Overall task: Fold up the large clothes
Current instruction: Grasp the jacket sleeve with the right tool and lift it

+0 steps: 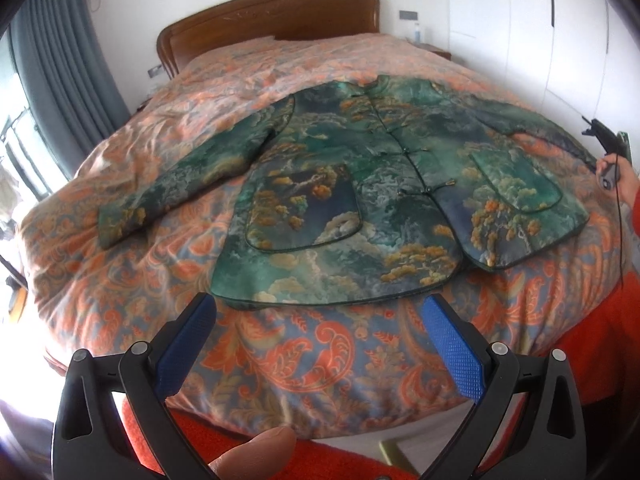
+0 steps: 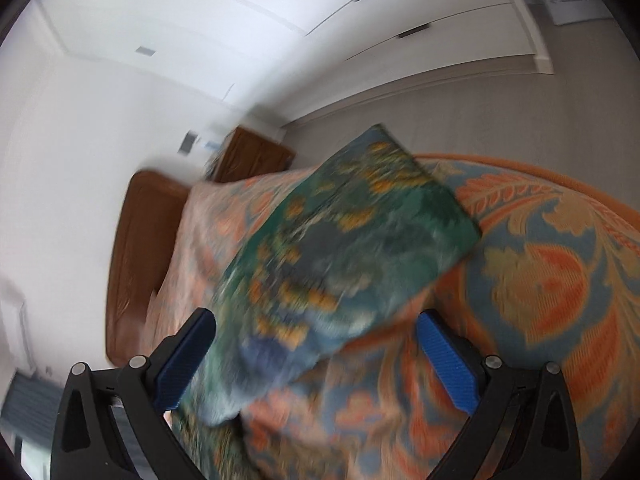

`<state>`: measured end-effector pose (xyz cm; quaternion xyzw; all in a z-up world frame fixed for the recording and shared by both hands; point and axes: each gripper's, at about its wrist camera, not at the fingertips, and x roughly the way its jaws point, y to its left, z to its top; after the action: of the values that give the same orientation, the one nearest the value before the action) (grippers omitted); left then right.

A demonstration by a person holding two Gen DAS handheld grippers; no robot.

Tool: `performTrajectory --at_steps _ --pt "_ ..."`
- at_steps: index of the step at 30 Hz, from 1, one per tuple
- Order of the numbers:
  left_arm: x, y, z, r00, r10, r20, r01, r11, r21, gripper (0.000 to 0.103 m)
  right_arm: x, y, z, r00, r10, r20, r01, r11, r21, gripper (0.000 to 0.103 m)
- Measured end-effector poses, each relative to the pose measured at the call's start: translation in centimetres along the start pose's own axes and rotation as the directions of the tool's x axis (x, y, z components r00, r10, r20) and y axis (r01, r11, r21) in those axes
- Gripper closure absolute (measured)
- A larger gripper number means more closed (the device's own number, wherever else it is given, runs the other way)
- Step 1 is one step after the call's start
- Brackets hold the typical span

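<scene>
**Jacket spread on the bed, one sleeve between the right tool's fingers**

The green patterned jacket [image 1: 360,184] lies face up and buttoned on the bed [image 1: 280,360], straight ahead of the left tool [image 1: 318,340], with its hem nearest that tool and its collar toward the far headboard [image 1: 272,12]. One sleeve [image 1: 176,184] stretches flat out to the left of the tool; two patch pockets show on the front.

The left tool hovers just short of the hem with its blue fingers [image 1: 188,344] spread wide and nothing between them. A thumb [image 1: 256,456] shows at the bottom edge of this view.

In the right wrist view the other sleeve [image 2: 340,264] runs forward between the spread fingers of the right tool [image 2: 316,344], its cuff end pointing away. The picture is blurred, and the fingers stand well apart on either side of the cloth, not pressed on it.

The right tool also appears at the far right of the left view, held in a hand [image 1: 612,176] beside the jacket's sleeve. Orange paisley bedding covers the bed. Grey curtains [image 1: 60,48] hang to the left, white wardrobe doors [image 1: 540,20] to the right.
</scene>
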<state>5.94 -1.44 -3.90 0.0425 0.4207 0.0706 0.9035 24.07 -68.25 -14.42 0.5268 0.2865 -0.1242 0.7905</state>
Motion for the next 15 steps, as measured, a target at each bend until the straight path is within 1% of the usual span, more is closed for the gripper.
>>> performTrajectory --at_steps 2,3,4,5,7,8,10,11,12,13,15 --pt "0.2 0.0 0.0 1.000 0.005 -0.010 -0.005 1.000 -0.002 0.000 1.1 -0.4 0.6 0.998 -0.049 0.034 0.048 0.998 0.037 0.019" --pt "0.3 0.0 -0.1 1.000 0.006 -0.014 -0.006 1.000 -0.004 0.000 1.4 -0.6 0.9 0.997 -0.066 0.043 0.063 0.997 0.048 0.040" --pt "0.4 0.1 -0.1 1.000 0.006 -0.017 -0.006 1.000 -0.006 0.000 1.8 -0.8 1.2 0.995 -0.090 0.048 0.087 0.994 0.058 0.069" --pt "0.5 0.1 -0.1 1.000 0.006 -0.021 -0.006 1.000 -0.009 0.000 2.1 -0.9 1.5 0.991 -0.121 0.048 0.118 0.991 0.058 0.080" --pt "0.7 0.3 -0.2 1.000 0.004 -0.024 -0.004 1.000 -0.014 0.000 1.6 -0.3 1.7 0.988 -0.129 0.085 0.125 0.991 0.045 0.089" --pt "0.9 0.3 -0.2 1.000 -0.001 -0.027 0.000 1.000 -0.018 0.000 0.9 1.0 1.6 0.985 -0.124 0.121 0.125 0.992 0.001 0.090" --pt "1.2 0.4 -0.1 0.999 -0.011 -0.034 0.010 1.000 -0.022 0.000 -0.4 4.3 1.0 0.977 -0.118 0.178 0.143 0.981 -0.133 0.091" --pt "1.4 0.4 -0.1 0.999 -0.017 -0.037 0.016 1.000 -0.024 0.000 -1.1 6.7 0.4 0.976 -0.096 0.194 0.138 0.967 -0.214 0.091" --pt "1.5 0.4 -0.1 0.999 -0.026 -0.039 0.025 0.999 -0.026 0.000 -1.6 8.6 -0.1 0.978 -0.071 0.197 0.123 0.955 -0.269 0.091" --pt "1.6 0.3 -0.1 0.999 -0.036 -0.036 0.035 0.999 -0.028 0.000 -2.5 11.6 -1.2 0.980 -0.030 0.196 0.099 0.932 -0.349 0.091" --pt "1.4 0.2 -0.1 0.998 -0.049 -0.026 0.048 0.998 -0.030 0.000 -3.9 16.7 -3.5 0.982 0.044 0.183 0.047 0.884 -0.465 0.092"
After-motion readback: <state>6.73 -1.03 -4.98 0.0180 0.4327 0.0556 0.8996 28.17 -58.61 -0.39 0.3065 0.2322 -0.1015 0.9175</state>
